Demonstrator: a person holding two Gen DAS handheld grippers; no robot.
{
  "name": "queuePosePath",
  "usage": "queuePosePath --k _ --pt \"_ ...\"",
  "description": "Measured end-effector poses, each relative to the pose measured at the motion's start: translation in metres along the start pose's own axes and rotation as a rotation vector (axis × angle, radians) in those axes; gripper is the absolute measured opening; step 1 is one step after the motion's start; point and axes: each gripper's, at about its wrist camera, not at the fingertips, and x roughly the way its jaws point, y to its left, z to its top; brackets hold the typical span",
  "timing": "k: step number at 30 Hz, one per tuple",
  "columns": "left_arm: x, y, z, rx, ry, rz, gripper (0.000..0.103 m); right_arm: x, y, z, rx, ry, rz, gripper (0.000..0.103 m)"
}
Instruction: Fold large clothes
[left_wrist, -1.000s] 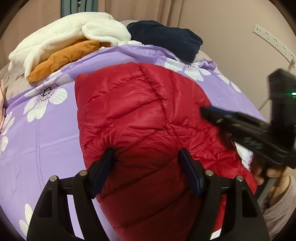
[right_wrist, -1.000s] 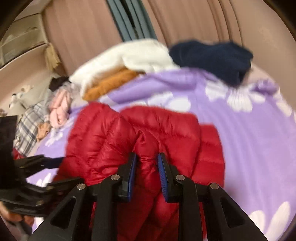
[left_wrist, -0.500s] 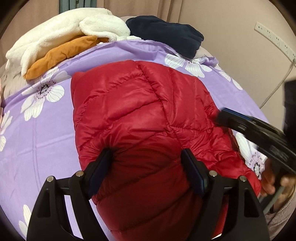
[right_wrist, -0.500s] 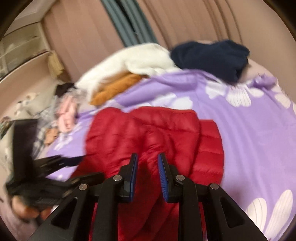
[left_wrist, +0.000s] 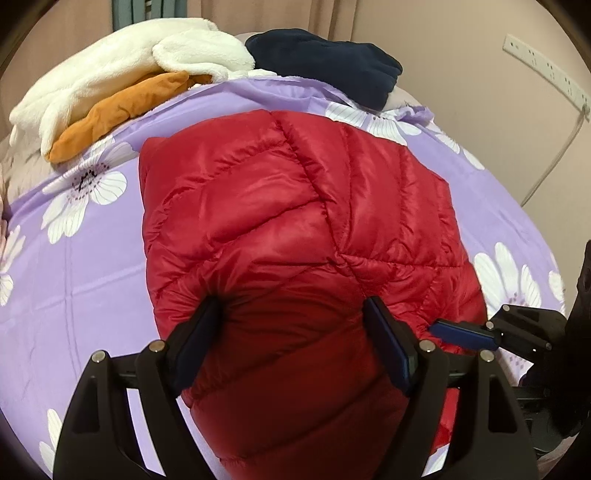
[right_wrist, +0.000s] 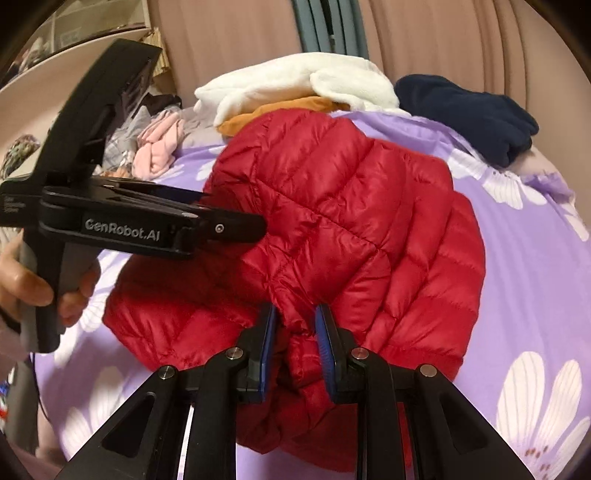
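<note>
The red down jacket (left_wrist: 295, 236) fills the middle of the bed, bulking up between the spread fingers of the left gripper (left_wrist: 291, 332). Left of it, bare purple floral sheet (left_wrist: 74, 266) runs open to the bed's left edge. At the far edge, a white fleece (left_wrist: 122, 59) piled on an orange garment (left_wrist: 118, 107) and a navy fleece (left_wrist: 325, 62) block the way. On the right, the right gripper (right_wrist: 293, 332), clamped on a jacket fold, crowds the near right side; beyond it, open sheet runs to the right edge.
</note>
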Motion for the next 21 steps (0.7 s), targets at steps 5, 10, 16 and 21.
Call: queuePosePath --k 5,10,16,21 --pt "0.003 -0.001 -0.002 0.011 0.002 0.015 0.082 0.003 0.003 -0.006 -0.012 -0.01 -0.032 0.025" --pt "-0.009 0.008 -0.008 -0.052 0.005 0.011 0.084 0.002 -0.001 -0.006 0.037 -0.016 -0.012 0.025" --pt "-0.055 0.04 -0.036 -0.205 -0.057 -0.063 0.084 -0.014 -0.014 0.0 0.152 -0.032 0.043 0.026" --pt "-0.057 0.093 -0.063 -0.452 -0.044 -0.246 0.086 -0.026 -0.022 0.01 0.256 -0.081 0.122 0.065"
